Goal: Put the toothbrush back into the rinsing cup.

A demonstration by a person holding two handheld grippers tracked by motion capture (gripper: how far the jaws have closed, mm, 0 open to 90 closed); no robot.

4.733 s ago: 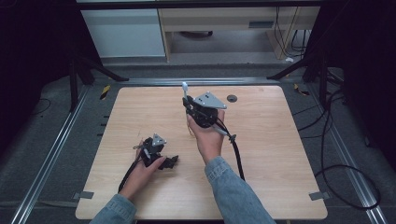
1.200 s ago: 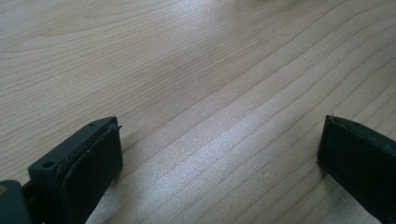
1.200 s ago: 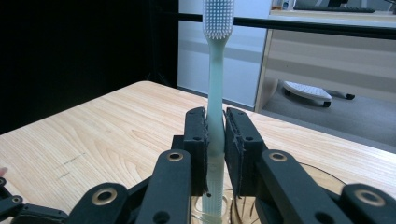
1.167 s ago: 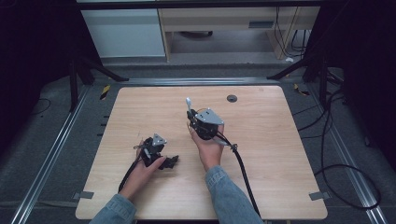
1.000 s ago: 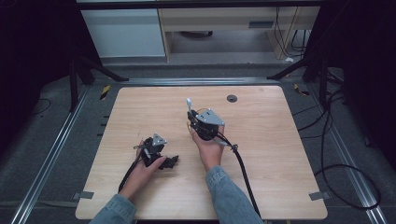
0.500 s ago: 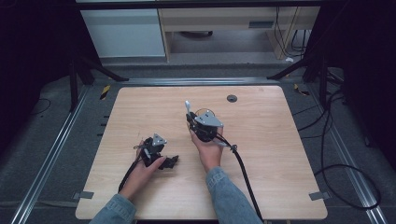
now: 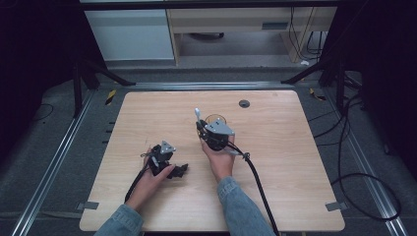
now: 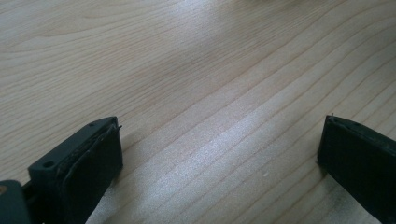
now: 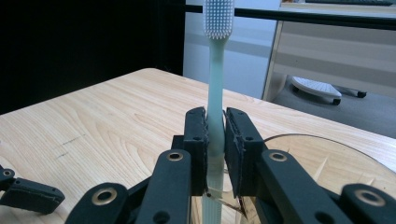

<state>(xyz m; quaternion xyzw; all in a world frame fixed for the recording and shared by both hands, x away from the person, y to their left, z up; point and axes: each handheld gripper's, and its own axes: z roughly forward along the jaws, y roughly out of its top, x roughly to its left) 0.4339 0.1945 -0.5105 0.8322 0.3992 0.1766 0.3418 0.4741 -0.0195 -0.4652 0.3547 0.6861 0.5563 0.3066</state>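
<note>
– Right gripper view first: what is the right claw (image 9: 215, 140) doing?
– Its two black jaws are clamped on the pale green handle of a toothbrush (image 9: 215, 93), which stands upright with the white bristle head at the top. Just behind and below the jaws sits the rim of a clear amber cup (image 9: 327, 154); the handle's lower end goes down by that rim, but I can't tell whether it is inside the cup.
– And from the high view?
– The right claw (image 7: 198, 129) is held near the middle of the wooden desk (image 7: 295, 162), toothbrush (image 7: 197, 115) pointing up, the cup (image 7: 215, 118) just behind it. The left claw (image 7: 181, 170) rests low on the desk, nearer the person and well apart from the right one.
– Is the left one holding anything?
– No. In the left gripper view its jaws stand wide apart over bare wood grain.
– Any brand, label or writing?
– None that can be read on the brush, cup or claws.
</note>
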